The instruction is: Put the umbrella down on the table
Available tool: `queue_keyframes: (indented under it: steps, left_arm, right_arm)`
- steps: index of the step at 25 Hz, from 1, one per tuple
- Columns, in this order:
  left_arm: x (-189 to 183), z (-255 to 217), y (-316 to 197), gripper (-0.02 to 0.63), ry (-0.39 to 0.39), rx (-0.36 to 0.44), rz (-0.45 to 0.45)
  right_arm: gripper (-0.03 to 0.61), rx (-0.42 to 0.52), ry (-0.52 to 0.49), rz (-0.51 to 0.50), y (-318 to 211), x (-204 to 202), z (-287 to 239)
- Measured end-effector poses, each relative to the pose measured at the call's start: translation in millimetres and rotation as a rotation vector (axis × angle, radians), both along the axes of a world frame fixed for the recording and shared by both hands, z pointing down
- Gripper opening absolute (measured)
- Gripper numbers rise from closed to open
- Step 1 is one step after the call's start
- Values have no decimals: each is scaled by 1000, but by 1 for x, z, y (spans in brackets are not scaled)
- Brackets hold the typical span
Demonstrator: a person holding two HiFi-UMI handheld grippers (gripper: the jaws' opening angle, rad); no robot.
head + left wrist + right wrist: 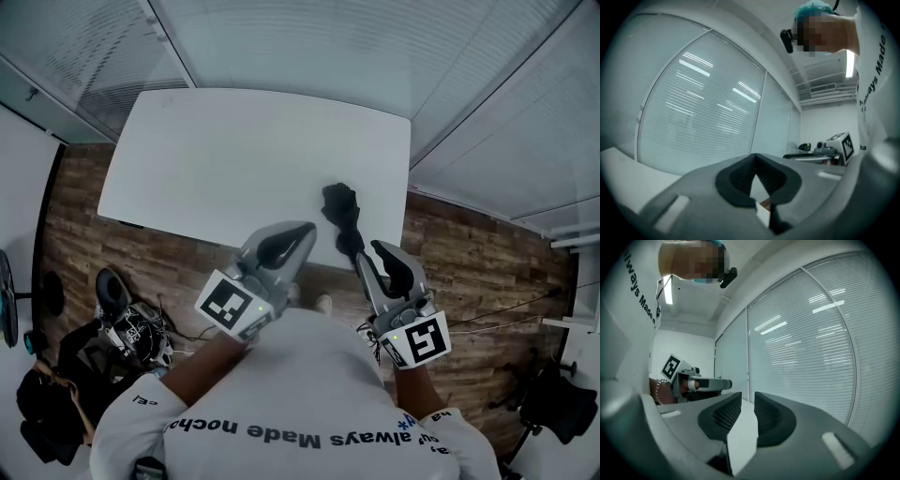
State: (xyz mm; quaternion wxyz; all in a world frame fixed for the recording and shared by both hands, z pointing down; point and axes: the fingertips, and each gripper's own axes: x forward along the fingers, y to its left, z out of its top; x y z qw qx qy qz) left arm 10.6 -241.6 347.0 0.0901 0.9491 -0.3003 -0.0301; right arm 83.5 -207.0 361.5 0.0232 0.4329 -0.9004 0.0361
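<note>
I see the folded umbrella [341, 217] lying flat on the worktop [234, 159], its long axis running away from me, with my right tool [370, 253] closed and empty at its near end, nearer than the left tool [302, 234], also closed and empty.

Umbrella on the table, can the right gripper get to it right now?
Probably yes: the umbrella lies on the table just ahead of the right gripper, nothing between; its shut jaws must open first.
</note>
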Motion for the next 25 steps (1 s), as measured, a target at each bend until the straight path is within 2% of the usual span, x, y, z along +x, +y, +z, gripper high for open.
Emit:
queue_keyframes:
  steps: [25]
  left_arm:
    - [-7, 8, -4, 2, -8, -15, 3]
  right_arm:
    - [83, 7, 19, 23, -4, -2, -5]
